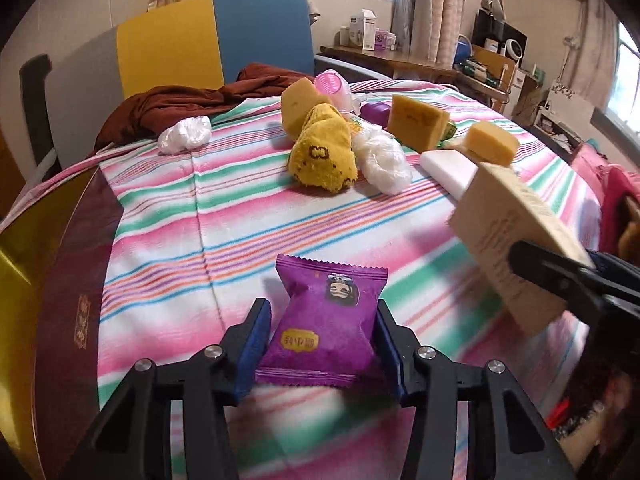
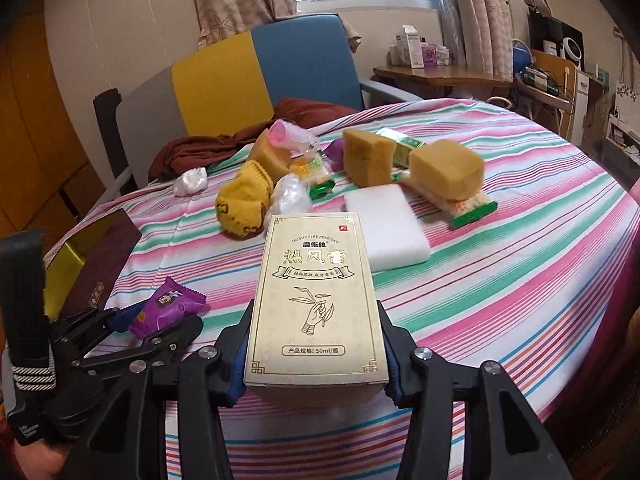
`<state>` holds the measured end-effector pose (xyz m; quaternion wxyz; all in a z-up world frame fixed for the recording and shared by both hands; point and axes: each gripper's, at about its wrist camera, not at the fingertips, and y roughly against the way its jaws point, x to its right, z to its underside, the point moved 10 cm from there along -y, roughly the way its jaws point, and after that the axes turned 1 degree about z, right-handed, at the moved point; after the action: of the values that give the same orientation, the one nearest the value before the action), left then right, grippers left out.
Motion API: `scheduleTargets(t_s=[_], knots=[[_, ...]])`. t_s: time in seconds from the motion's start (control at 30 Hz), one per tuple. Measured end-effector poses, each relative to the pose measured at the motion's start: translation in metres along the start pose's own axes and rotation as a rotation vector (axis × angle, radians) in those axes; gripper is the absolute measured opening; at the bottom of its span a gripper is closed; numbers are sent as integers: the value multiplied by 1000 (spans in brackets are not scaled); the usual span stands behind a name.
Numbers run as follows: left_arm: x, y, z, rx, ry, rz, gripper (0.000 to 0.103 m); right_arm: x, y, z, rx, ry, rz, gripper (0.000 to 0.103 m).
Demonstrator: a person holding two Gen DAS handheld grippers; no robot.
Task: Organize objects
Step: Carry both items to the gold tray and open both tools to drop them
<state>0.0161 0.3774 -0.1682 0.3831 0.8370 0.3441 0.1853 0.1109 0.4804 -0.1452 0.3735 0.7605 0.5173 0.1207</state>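
While both loads hang clear of the striped pink-green tablecloth, destination = dark maroon gift box with gold lining, lying open at far left edge of table. Left of both grippers; nearer the left one.

Right gripper: clamped on tall cream-gold cardboard carton, pads on its long sides, long axis running straight out along the fingers. Needs to cross over the left arm, so probably second.

Left gripper: narrow, pinching small purple foil snack packet by its sides, seams fore-aft. Shortest path: swing left.
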Motion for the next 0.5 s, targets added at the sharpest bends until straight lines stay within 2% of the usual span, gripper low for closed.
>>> scheduleTargets(t_s=[0.23, 0.5], knots=[[-16, 37, 10, 36, 82, 81, 51, -20, 3, 6, -17, 9, -23, 52], [-47, 97, 6, 143, 123, 103, 51, -69, 14, 4, -6, 47, -81, 52]])
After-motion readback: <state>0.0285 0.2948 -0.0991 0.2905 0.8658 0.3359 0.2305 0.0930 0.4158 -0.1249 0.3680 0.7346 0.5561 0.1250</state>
